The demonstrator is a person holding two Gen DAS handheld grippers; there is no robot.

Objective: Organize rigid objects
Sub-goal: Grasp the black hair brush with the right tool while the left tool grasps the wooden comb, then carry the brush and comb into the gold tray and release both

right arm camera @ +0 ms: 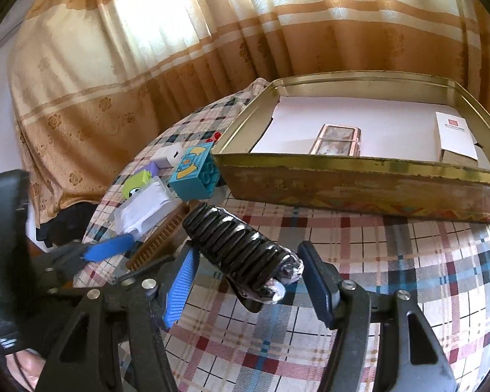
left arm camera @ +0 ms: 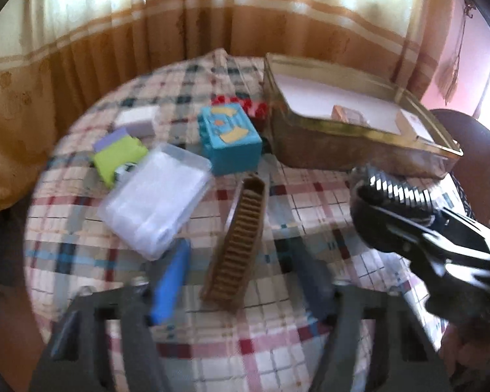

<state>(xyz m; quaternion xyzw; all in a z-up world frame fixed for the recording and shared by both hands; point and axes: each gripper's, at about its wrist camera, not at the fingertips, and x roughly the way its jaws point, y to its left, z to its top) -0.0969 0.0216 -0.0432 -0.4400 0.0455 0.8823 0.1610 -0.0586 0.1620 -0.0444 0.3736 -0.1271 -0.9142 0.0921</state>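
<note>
A brown ridged comb (left arm camera: 238, 245) lies on the plaid tablecloth, its near end between the fingers of my left gripper (left arm camera: 238, 251). The pads stand clear of it on both sides, so the jaws are open. My right gripper (right arm camera: 248, 277) is shut on a black ridged roll wrapped in shiny plastic (right arm camera: 238, 245) and holds it above the cloth in front of the gold tin (right arm camera: 359, 189). In the left wrist view that roll (left arm camera: 398, 189) sticks out of the right gripper (left arm camera: 392, 215) at the right edge.
The open tin (left arm camera: 343, 150) holds white paper, a small pinkish box (right arm camera: 336, 142) and a white card box (right arm camera: 457, 137). Left of it sit a teal toy brick (left arm camera: 232, 137), a clear plastic box (left arm camera: 156, 199), a green and purple toy (left arm camera: 117, 156), a white block (left arm camera: 137, 119) and a red piece (left arm camera: 245, 103). A curtain hangs behind the round table.
</note>
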